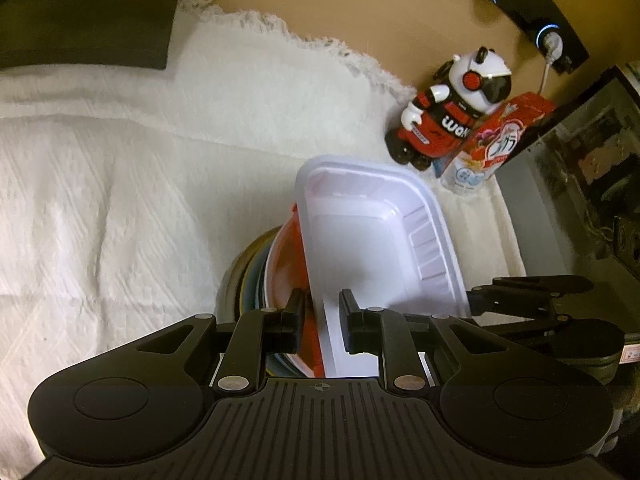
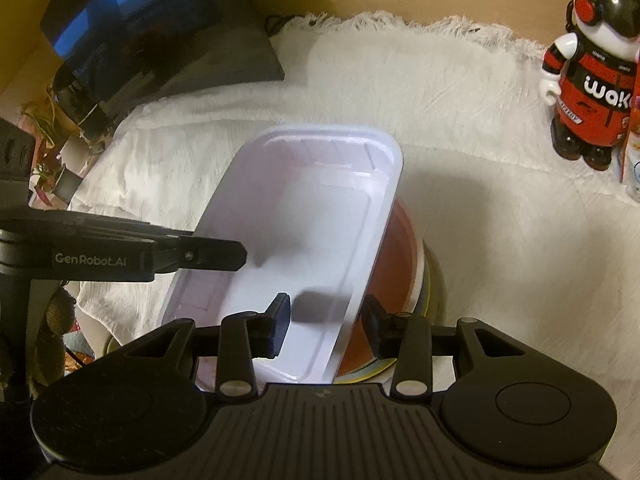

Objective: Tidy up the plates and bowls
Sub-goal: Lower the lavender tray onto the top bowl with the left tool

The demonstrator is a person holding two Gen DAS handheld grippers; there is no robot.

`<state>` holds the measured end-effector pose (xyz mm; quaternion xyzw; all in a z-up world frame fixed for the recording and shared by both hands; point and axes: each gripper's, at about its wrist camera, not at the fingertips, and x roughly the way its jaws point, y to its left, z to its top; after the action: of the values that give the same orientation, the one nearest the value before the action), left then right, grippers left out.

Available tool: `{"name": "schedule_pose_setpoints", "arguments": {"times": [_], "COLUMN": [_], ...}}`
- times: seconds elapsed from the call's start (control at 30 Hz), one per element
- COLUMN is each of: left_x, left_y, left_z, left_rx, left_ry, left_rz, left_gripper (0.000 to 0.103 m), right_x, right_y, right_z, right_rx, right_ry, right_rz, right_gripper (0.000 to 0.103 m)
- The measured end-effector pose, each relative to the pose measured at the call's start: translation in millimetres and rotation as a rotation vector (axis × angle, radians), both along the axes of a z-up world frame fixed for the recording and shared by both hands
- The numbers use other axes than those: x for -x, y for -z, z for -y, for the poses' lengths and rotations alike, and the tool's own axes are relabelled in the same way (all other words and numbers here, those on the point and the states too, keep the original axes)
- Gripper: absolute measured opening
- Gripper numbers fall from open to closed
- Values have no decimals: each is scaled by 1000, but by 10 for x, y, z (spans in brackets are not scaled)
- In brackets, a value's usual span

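Note:
A white rectangular tray (image 1: 360,240) (image 2: 312,216) rests tilted on a stack of dishes: a red bowl (image 1: 288,248) (image 2: 396,248) on top, then white, blue and olive rims (image 1: 236,276) below. My left gripper (image 1: 322,314) is shut on the tray's long rim, with the red bowl's edge showing beside its left pad. In the right wrist view the left gripper (image 2: 216,256) reaches in from the left. My right gripper (image 2: 326,320) straddles the opposite long rim, one finger inside the tray, one outside, with gaps at both pads. The right gripper (image 1: 520,292) also shows at the tray's right.
The stack stands on a white fringed cloth (image 1: 120,160) over a tan table. A panda figurine (image 1: 452,108) (image 2: 592,80) and a red carton (image 1: 496,140) stand at the back right. A dark screen (image 2: 140,40) sits at the back left.

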<state>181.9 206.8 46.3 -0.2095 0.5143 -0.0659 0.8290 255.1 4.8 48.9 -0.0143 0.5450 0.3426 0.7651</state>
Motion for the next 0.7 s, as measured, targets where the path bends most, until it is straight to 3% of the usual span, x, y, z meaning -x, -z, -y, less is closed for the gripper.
{"name": "schedule_pose_setpoints", "arguments": {"times": [0.7], "left_x": [-12], "left_y": [-153], "left_z": [-65], "left_rx": [4], "left_ry": [13], "left_rz": [34], "left_gripper": [20], "right_x": [1], "right_y": [-164], "right_z": [94], "right_rx": [-10], "right_ry": [41], "right_rz": [33], "right_gripper": [41]}}
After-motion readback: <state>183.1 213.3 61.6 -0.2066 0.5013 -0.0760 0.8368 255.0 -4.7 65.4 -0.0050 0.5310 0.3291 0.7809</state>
